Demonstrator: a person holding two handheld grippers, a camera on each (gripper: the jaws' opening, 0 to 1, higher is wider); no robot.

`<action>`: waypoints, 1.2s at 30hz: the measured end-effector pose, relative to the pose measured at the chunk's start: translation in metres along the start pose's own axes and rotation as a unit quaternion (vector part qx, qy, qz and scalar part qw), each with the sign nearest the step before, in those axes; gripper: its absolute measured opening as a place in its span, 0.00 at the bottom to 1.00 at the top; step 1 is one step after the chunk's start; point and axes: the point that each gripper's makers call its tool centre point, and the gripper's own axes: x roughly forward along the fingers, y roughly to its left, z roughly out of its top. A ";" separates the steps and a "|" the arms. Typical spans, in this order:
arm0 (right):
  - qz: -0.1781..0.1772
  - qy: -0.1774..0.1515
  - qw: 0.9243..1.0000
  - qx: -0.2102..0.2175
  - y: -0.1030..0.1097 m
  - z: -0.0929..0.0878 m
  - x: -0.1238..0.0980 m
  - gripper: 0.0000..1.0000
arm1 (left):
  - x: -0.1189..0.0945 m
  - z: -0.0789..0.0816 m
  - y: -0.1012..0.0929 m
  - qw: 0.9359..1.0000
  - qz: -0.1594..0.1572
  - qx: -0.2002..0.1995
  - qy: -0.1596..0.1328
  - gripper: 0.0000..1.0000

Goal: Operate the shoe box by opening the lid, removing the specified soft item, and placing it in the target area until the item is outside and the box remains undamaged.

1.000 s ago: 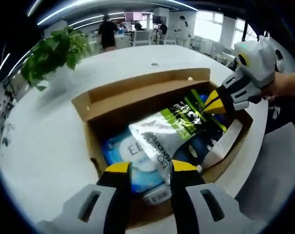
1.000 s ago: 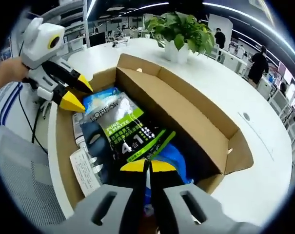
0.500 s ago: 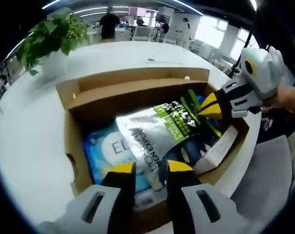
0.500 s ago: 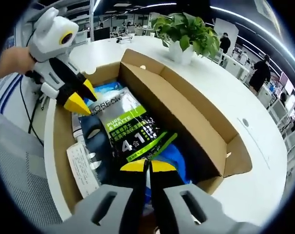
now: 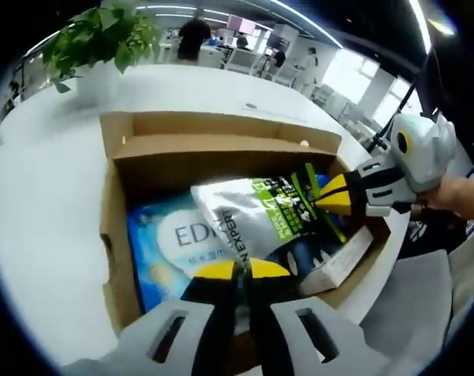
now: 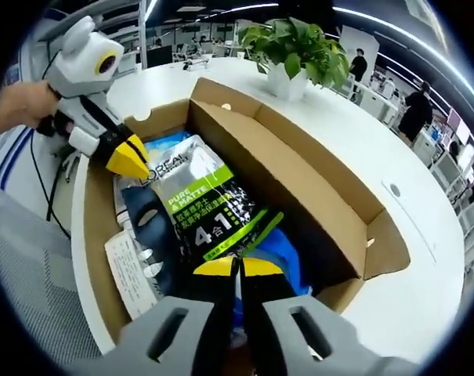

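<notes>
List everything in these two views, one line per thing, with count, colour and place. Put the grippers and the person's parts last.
Open cardboard shoe box: one, brown, on the table, lid folded back.
Silver and green soft pouch: one, lying on top of the box contents, with a gripper closed at each end.
Blue plastic pack: one, blue with white label, in the box under the pouch.
White flat carton: one, white, along the box's near wall.
Round white table: one, white, under the box.
Potted green plant: one, green leaves, white pot, on the table beyond the box.
People in the background: several, dark clothes, far behind the table.
Left gripper: one, white with yellow tips, shut on the pouch.
Right gripper: one, same colours, shut on the pouch.
Person's hand: holding the left gripper.
</notes>
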 end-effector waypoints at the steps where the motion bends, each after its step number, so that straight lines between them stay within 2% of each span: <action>1: 0.000 -0.002 1.000 0.001 0.000 0.000 0.000 0.00 | 0.002 -0.002 0.000 1.000 0.002 0.000 0.002 0.00; 9: 0.002 -0.006 1.000 0.026 0.000 0.000 -0.003 0.00 | 0.002 0.000 0.000 1.000 0.002 -0.023 0.004 0.00; 20: 0.004 -0.025 0.998 0.061 -0.001 0.007 -0.015 0.00 | -0.005 0.008 -0.004 1.000 0.003 -0.031 -0.005 0.00; 36: -0.007 -0.057 0.994 0.088 -0.013 0.022 -0.041 0.00 | -0.016 0.037 -0.017 1.000 0.001 -0.011 -0.028 0.00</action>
